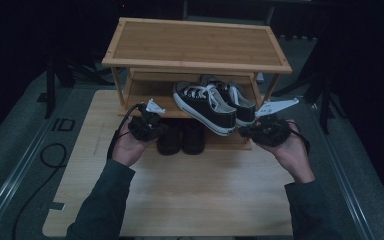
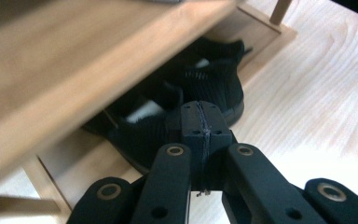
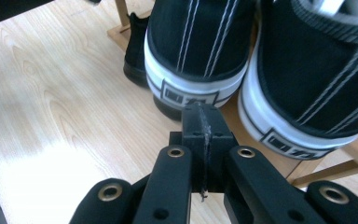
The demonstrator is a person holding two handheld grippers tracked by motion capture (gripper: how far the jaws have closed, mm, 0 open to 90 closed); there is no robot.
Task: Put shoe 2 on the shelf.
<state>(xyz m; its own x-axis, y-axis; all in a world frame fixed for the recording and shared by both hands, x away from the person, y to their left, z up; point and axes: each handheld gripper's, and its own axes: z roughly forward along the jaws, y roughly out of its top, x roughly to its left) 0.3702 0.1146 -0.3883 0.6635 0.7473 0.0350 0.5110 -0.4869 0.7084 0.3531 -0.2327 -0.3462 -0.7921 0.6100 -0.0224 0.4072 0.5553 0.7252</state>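
A pale wooden worktop (image 1: 190, 190) carries a bamboo shoe rack (image 1: 195, 42) with a broad top board, a middle shelf and a bottom shelf. On the middle shelf sits a pair of black canvas sneakers (image 1: 215, 102) with white soles and white laces; the nearer one lies at a slant, and its heel juts past the shelf's front edge toward the person. On the bottom shelf stands a pair of plain black shoes (image 1: 182, 137), side by side, heels toward the person. The left hand-held gripper (image 1: 147, 127) hovers just in front of the black shoes at the level of the bottom shelf; in the left gripper view its jaws are pressed together with nothing between them, pointing at the nearer black shoe (image 2: 168, 126) under the middle shelf's edge. The right hand-held gripper (image 1: 260, 131) is just beside the heels of the sneakers; in the right gripper view its jaws are likewise together and empty, just below the white heel rubber of one sneaker (image 3: 196, 51).
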